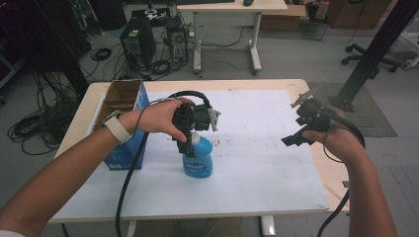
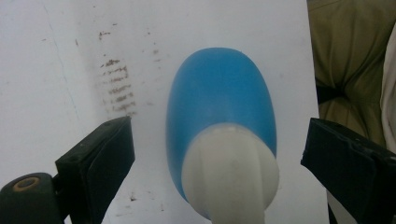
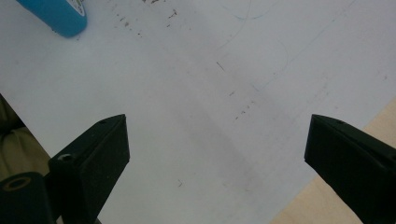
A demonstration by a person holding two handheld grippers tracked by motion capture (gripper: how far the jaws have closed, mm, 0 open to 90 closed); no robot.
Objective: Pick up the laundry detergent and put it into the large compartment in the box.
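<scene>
- Blue bottle (image 1: pixel 198 160) with a white cap (image 2: pixel 229 170) stands upright near the tabletop's (image 1: pixel 276 197) front edge; left gripper (image 2: pixel 219 158) hangs spread-jawed over that cap, gripping nothing.
- Closing off-centre could tip the bottle.
- Right gripper (image 3: pixel 217 154), jaws apart and empty, hovers toward the right edge, too distant to steady it.

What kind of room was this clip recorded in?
Most likely a lab or workshop office. A computer tower stands on the floor among loose cables, a white desk stands behind, and an office chair's wheeled base shows at the right. The work table has a white, scuffed sheet on it.
</scene>
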